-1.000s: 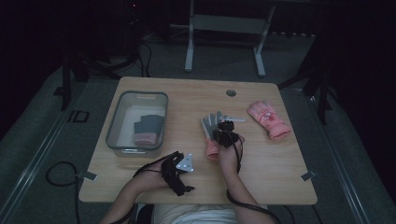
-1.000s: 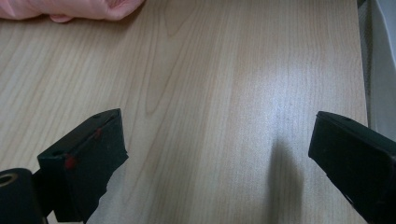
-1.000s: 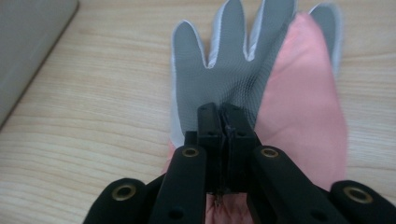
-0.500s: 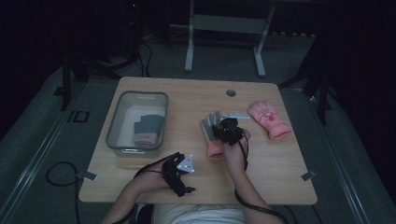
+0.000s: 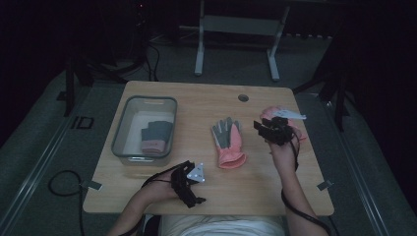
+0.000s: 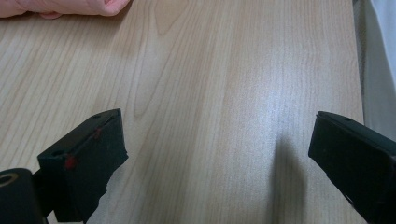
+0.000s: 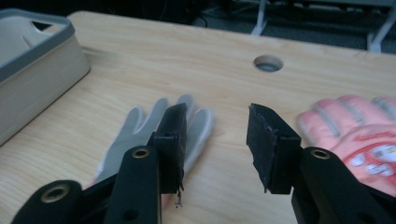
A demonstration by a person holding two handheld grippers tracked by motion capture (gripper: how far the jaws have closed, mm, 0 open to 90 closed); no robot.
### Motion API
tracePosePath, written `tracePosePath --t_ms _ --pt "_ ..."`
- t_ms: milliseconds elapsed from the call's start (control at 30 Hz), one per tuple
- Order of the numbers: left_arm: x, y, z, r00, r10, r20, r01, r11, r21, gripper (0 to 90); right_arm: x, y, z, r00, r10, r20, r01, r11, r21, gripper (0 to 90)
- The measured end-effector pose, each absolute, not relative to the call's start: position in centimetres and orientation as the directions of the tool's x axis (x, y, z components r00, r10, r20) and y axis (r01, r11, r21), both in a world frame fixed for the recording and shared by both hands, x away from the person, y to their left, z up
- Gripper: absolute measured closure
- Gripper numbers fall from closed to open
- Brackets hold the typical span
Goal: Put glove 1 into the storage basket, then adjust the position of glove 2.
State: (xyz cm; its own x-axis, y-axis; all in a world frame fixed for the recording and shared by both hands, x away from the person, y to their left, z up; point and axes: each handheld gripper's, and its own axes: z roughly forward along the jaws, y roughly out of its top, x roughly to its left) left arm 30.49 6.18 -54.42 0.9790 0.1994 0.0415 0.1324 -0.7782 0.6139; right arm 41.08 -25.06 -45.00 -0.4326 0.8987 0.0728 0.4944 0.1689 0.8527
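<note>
Right gripper (image 5: 273, 129) up between grey glove (image 5: 227, 141) and pink glove (image 7: 359, 135), jaws just been opening, nothing inside. Left gripper (image 5: 188, 183) low on table (image 5: 206, 103), jaws wide apart, empty.

From above, your right tongs (image 5: 276, 129) cover most of the pink glove (image 5: 296, 129) at the counter's far right, so you cannot tell how it lies. In the right gripper view this same glove (image 7: 359, 135) is blurred and cut by the right edge. The grey-palmed glove (image 7: 140, 135) is partly hidden behind one jaw (its cuff is not visible there). The bin (image 7: 32, 70) is cut off at the left edge.
</note>
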Motion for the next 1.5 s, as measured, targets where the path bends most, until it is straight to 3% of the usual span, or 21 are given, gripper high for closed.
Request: tracePosePath --t_ms 167,333,533,800,1033,1233,1367,1500 --pt "30.4 6.3 -54.4 0.98 0.195 0.049 0.126 -0.784 0.607 3.5 42.4 -29.1 -45.2 -0.472 0.882 0.001 0.445 0.237 0.863 56.1" --pt "30.4 6.5 -54.2 0.976 0.209 0.056 0.129 -0.77 0.625 3.5 44.3 -33.3 -46.4 -0.483 0.875 -0.036 0.475 0.296 0.828 61.4" --pt "30.3 6.5 -54.3 0.976 0.207 0.065 0.126 -0.784 0.608 3.5 46.9 -36.7 -47.0 -0.481 0.872 -0.088 0.496 0.353 0.793 53.8" --pt "30.2 6.5 -54.4 0.979 0.198 0.056 0.127 -0.795 0.594 3.5 50.6 -37.4 -49.5 -0.48 0.874 -0.084 0.579 0.387 0.717 49.8" --pt "30.5 7.0 -54.2 0.975 0.218 0.051 0.144 -0.782 0.606 3.6 52.4 -37.0 -51.9 -0.504 0.847 -0.172 0.588 0.482 0.649 46.0" --pt "30.5 6.8 -54.5 0.976 0.207 0.068 0.13 -0.802 0.584 3.5 52.3 -37.1 -52.6 -0.506 0.852 -0.137 0.6 0.462 0.653 54.5" --pt "30.6 6.9 -54.4 0.975 0.208 0.077 0.125 -0.804 0.582 3.6 52.4 -37.4 -52.8 -0.481 0.875 -0.061 0.638 0.396 0.66 67.3" --pt "30.6 7.0 -54.4 0.976 0.205 0.072 0.126 -0.804 0.582 3.6 52.2 -36.8 -52.5 -0.42 0.905 -0.067 0.664 0.357 0.657 82.5"
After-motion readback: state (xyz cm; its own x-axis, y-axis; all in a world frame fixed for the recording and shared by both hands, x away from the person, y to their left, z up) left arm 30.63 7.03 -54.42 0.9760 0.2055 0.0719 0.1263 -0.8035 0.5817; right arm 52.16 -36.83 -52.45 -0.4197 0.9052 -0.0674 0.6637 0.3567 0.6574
